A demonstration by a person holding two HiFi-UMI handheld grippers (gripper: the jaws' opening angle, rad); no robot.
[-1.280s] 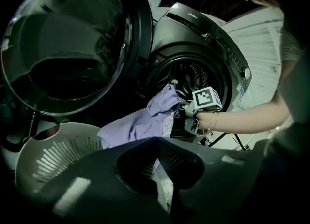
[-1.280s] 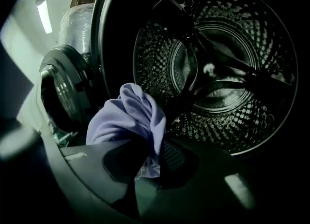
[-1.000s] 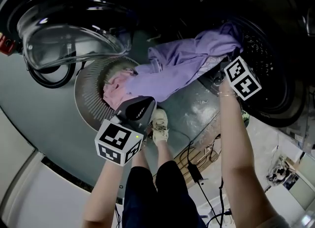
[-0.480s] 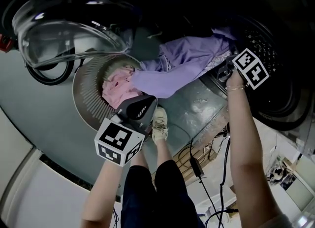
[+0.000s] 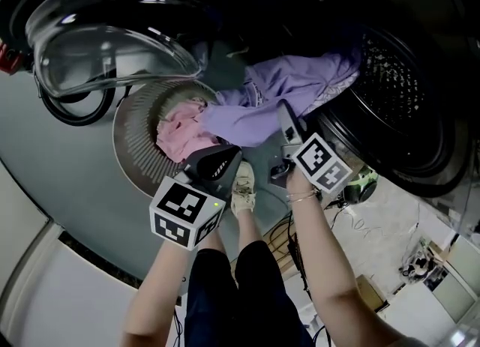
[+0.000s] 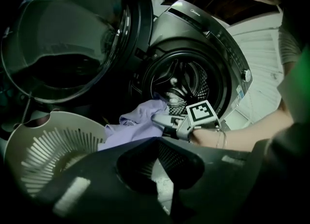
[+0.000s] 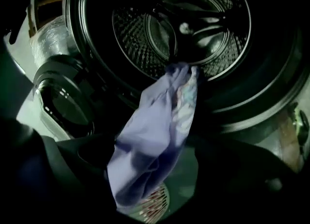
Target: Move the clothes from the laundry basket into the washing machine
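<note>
A purple garment point(image 5: 277, 91) hangs from the lip of the washing machine drum point(image 5: 397, 91) down onto the round grey laundry basket point(image 5: 131, 124). A pink garment point(image 5: 180, 132) lies inside the basket. My right gripper point(image 5: 285, 117) is below the drum mouth, open, pointing at the purple garment point(image 7: 155, 131), whose lower part hangs between the spread jaws. My left gripper point(image 5: 223, 154) hovers by the basket's near rim, shut and holding nothing. In the left gripper view, the right gripper point(image 6: 162, 120) touches the purple cloth point(image 6: 138, 121) in front of the drum point(image 6: 179, 80).
The machine's glass door point(image 5: 105, 46) stands swung open above the basket. A black hose point(image 5: 75, 109) loops at the left. The person's shoe point(image 5: 242, 188) and legs are under the grippers. Cables point(image 5: 300, 255) lie on the floor at the right.
My right gripper has pulled back out of the drum mouth, down and to the left, leaving the purple garment draped over the lip. The left gripper has barely moved.
</note>
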